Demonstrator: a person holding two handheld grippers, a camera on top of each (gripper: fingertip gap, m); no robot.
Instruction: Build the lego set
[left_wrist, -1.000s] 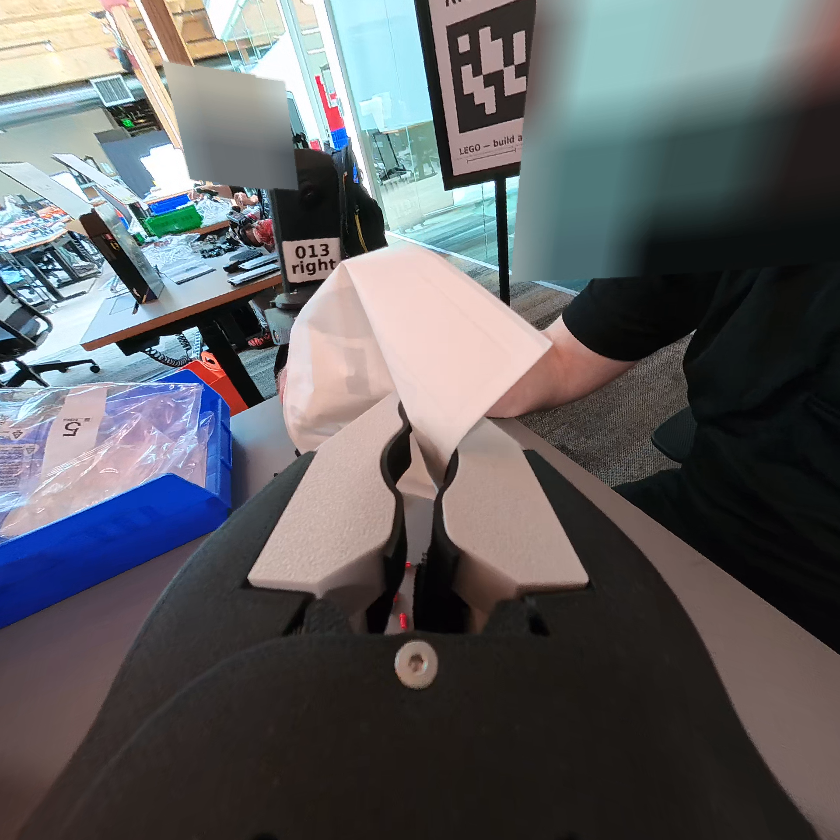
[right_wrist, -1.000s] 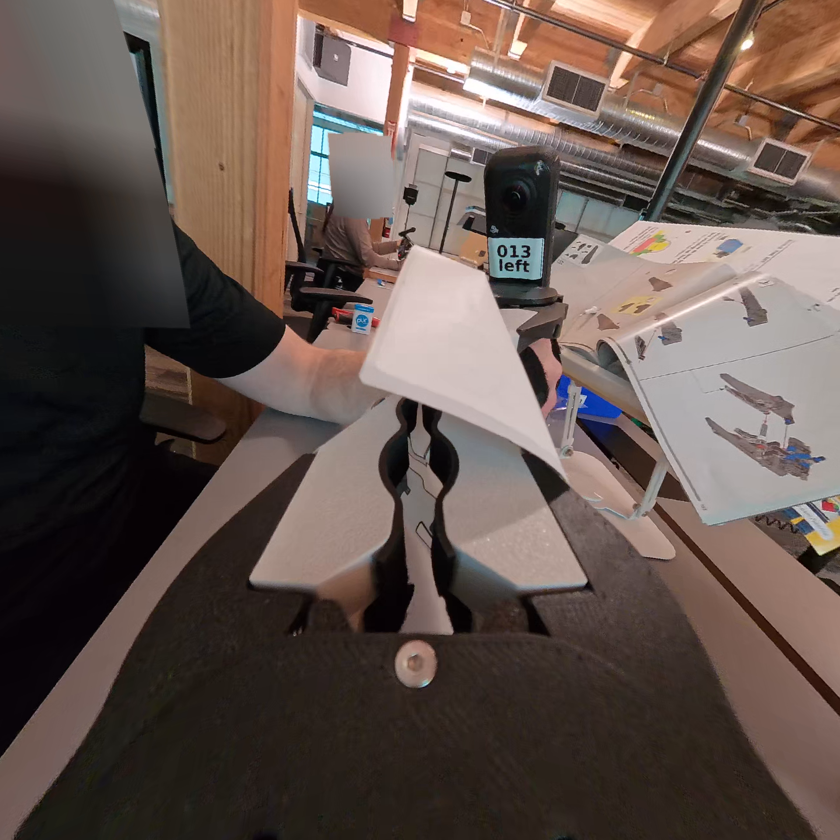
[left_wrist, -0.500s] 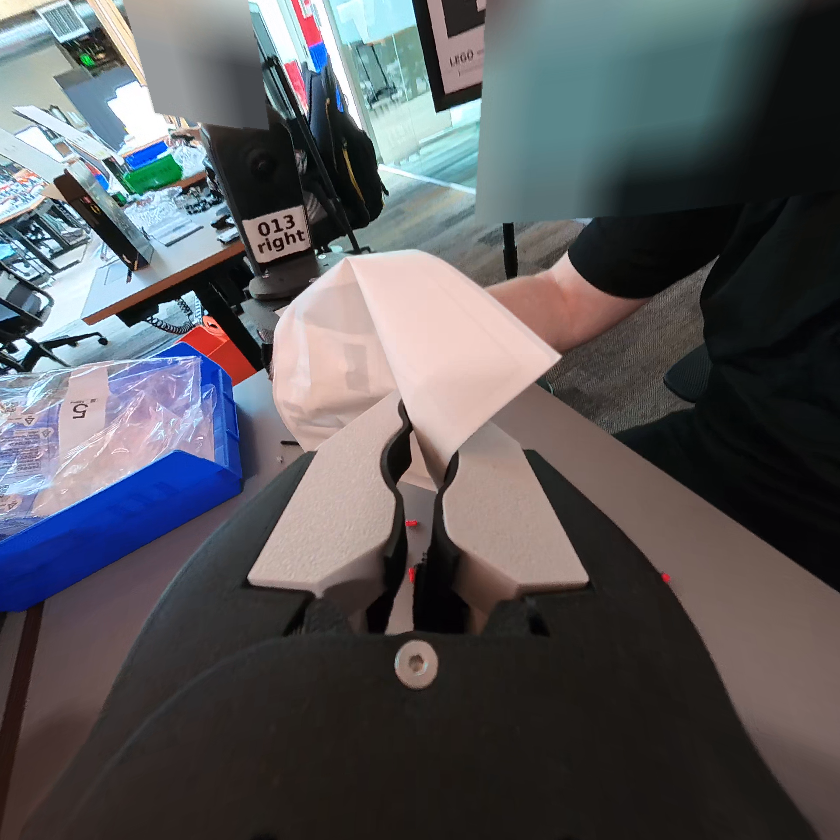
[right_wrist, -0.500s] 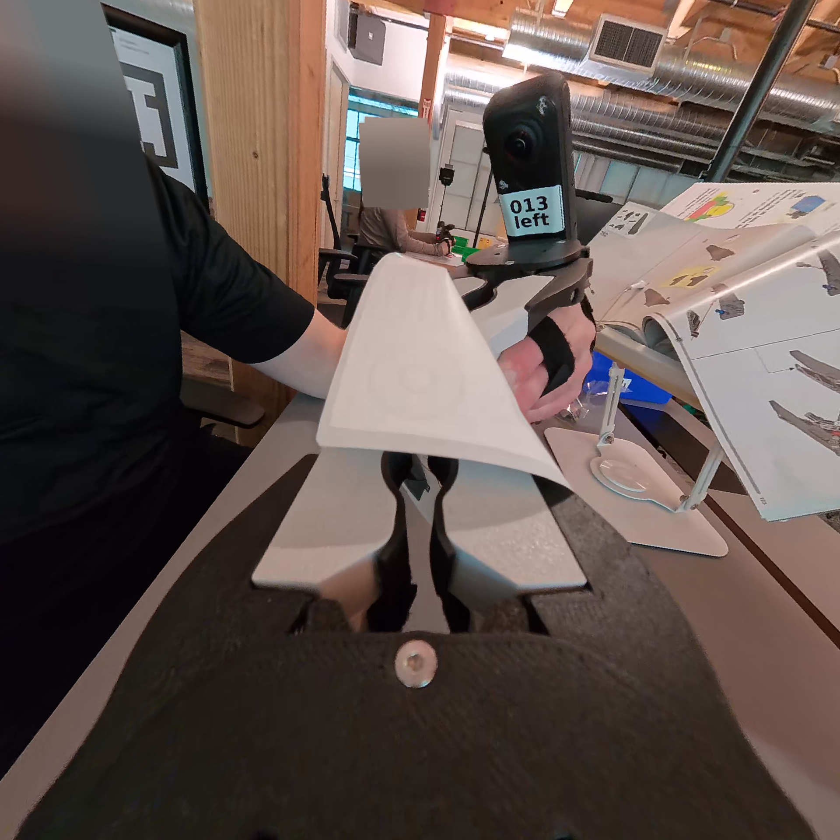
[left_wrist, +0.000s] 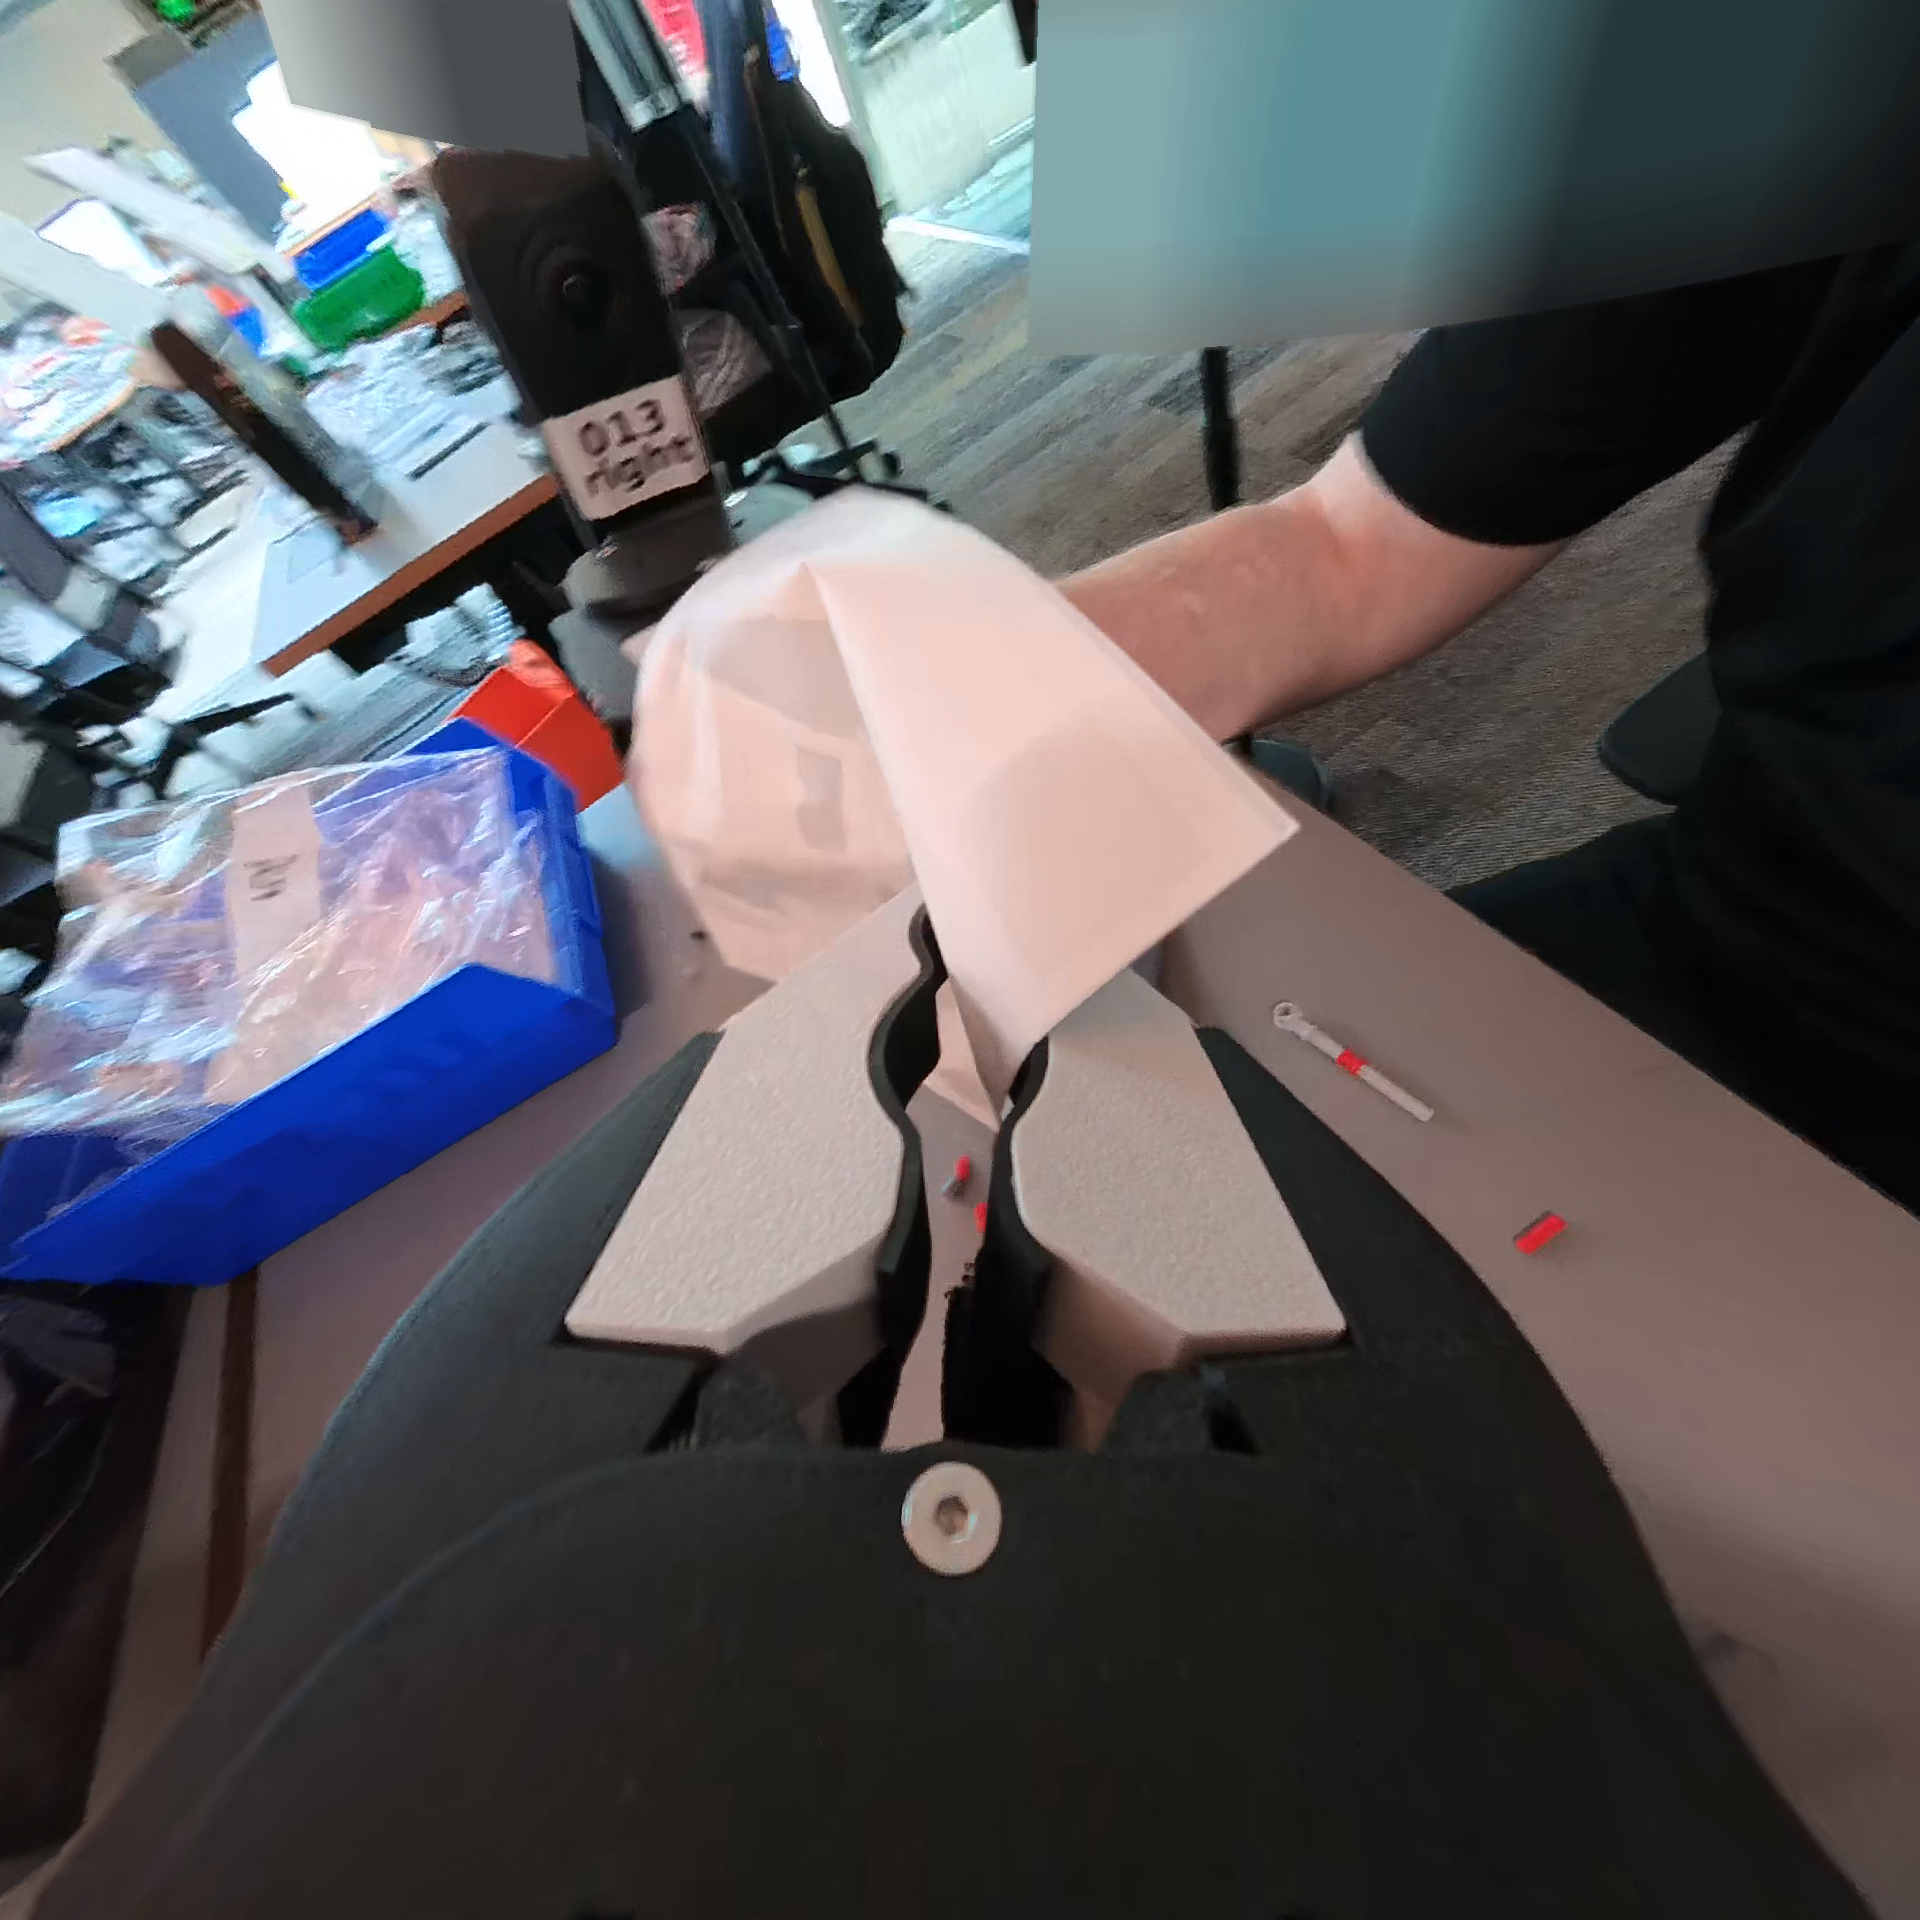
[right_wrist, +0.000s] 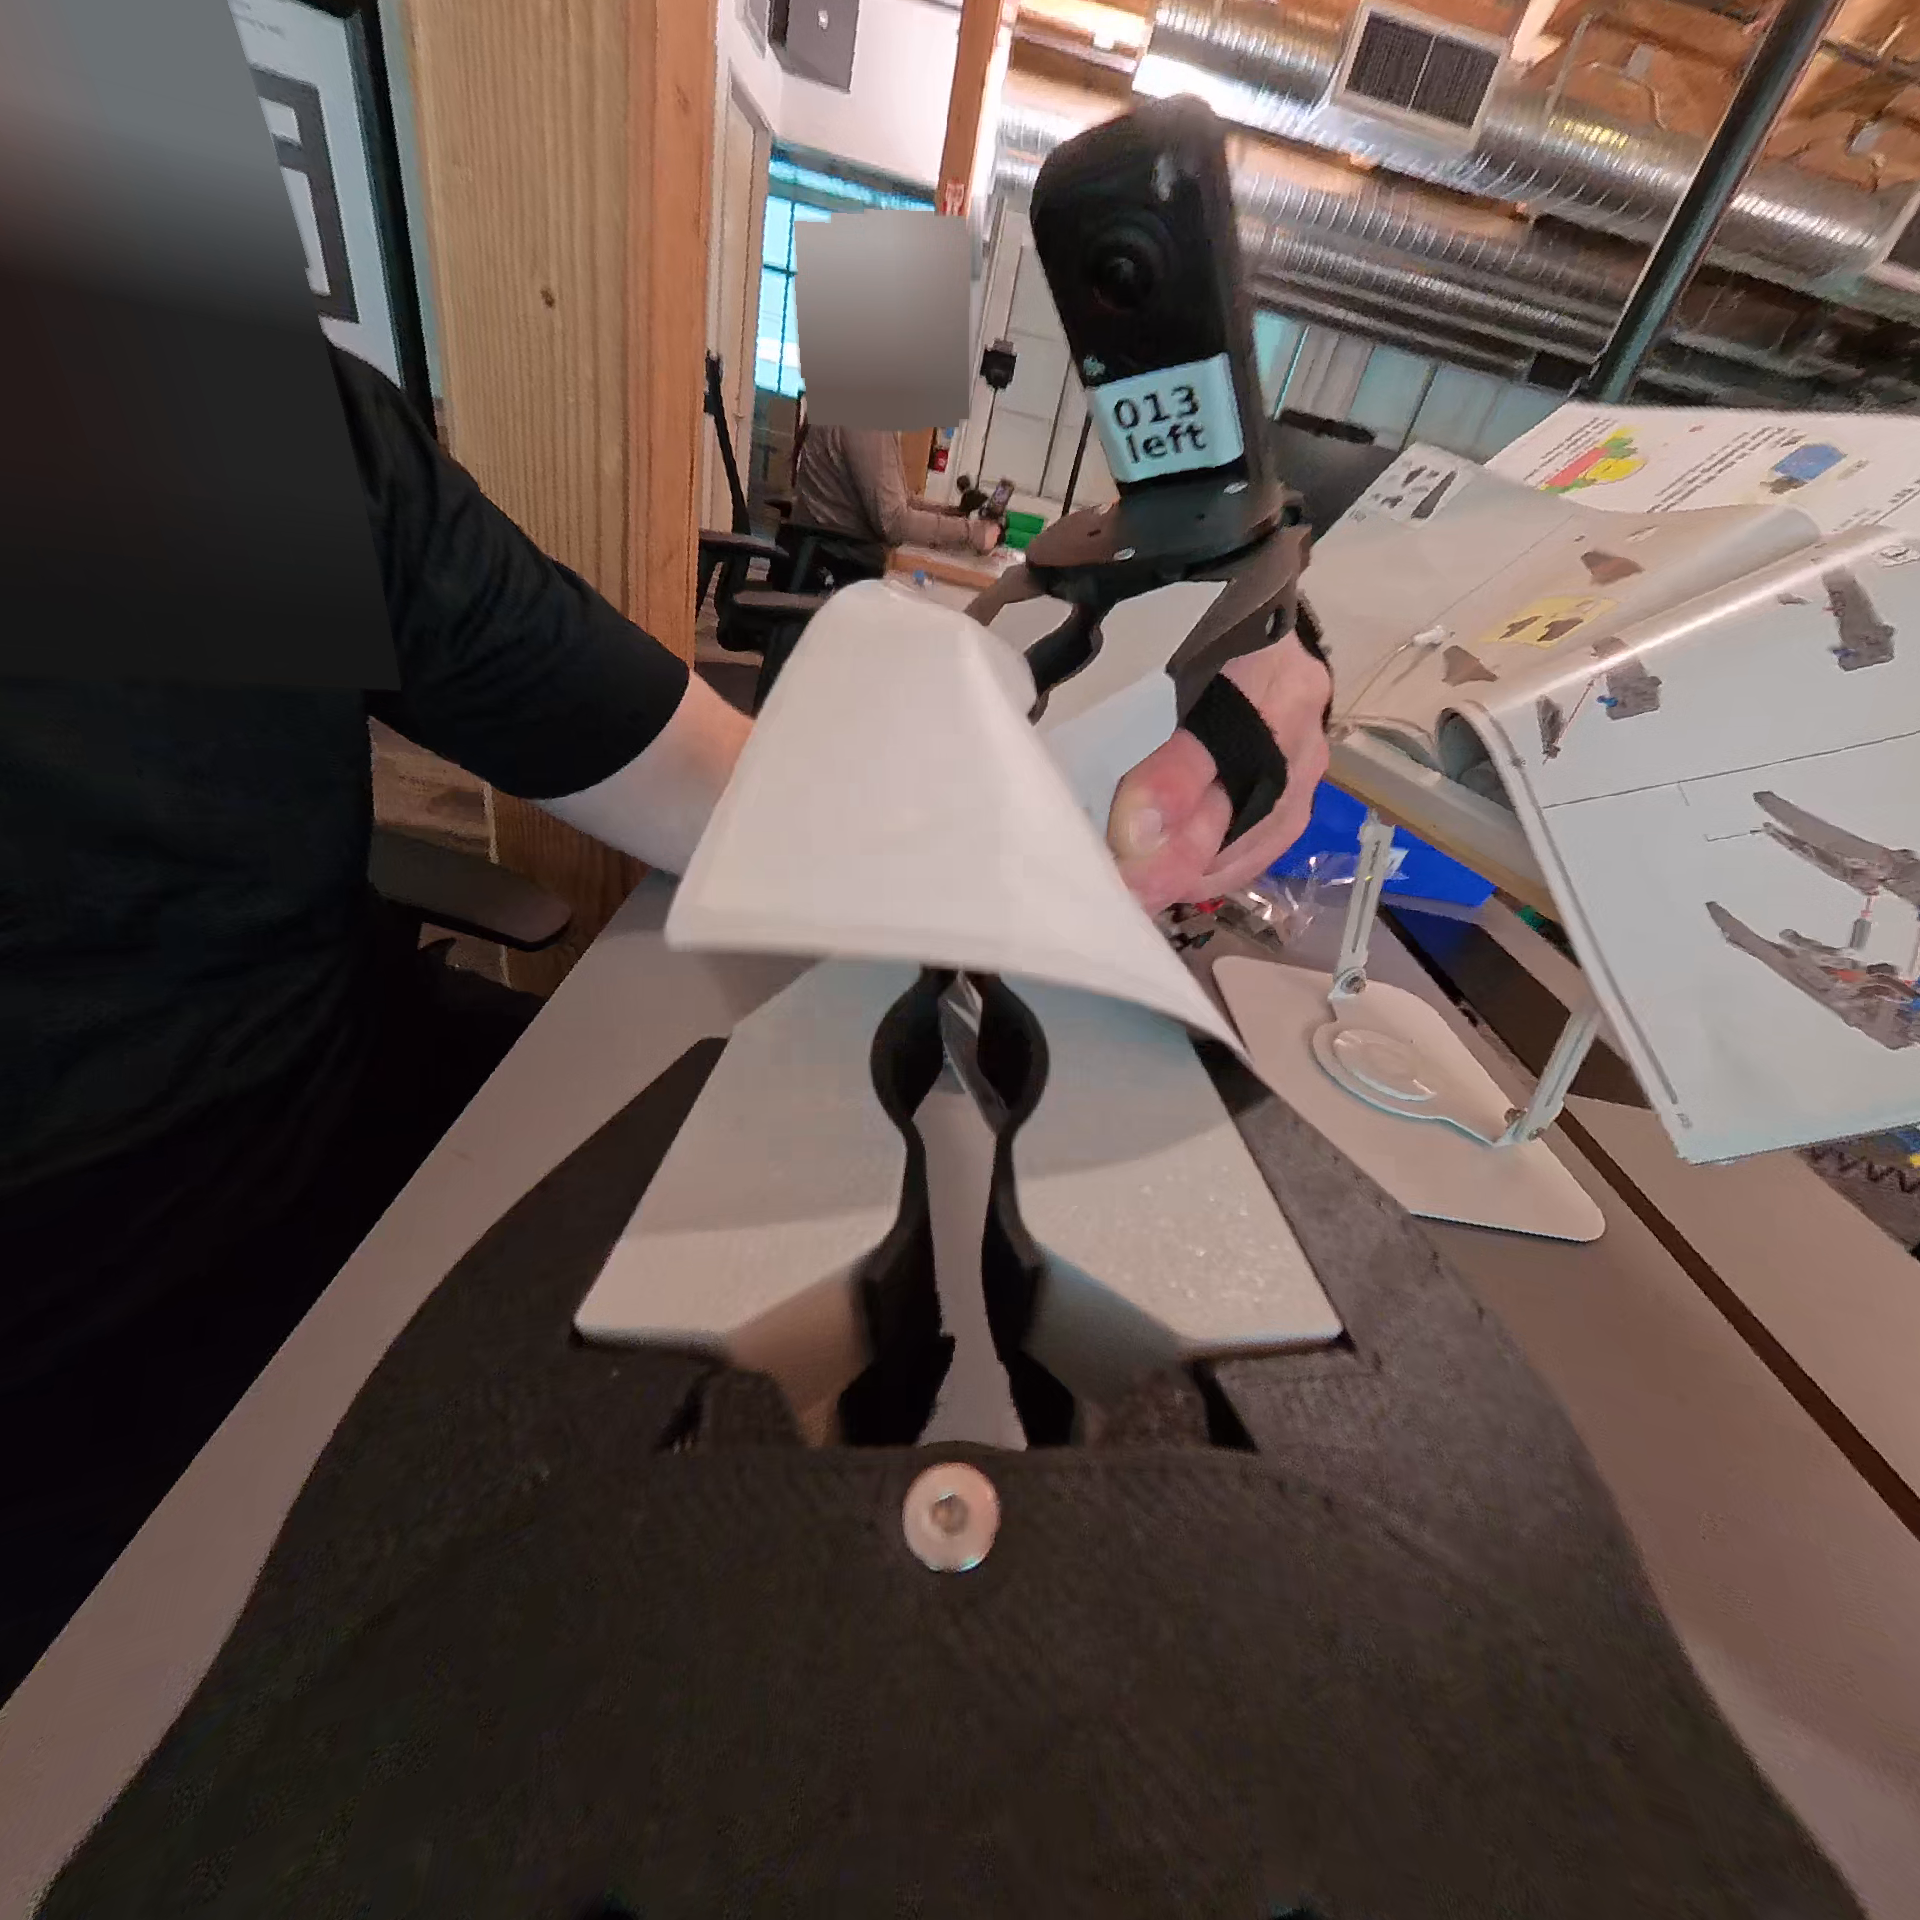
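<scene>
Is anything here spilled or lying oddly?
Yes. A few tiny red pieces and a thin grey rod lie scattered loose on the table, below the white paper bag both grippers pinch.

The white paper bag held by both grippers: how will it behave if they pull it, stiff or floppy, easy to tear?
The paper bag is probably floppy: it folds and sags between the left gripper and right gripper. It looks thin and light, so pulling may tear it. Small parts on the table suggest that it is already open.
</scene>
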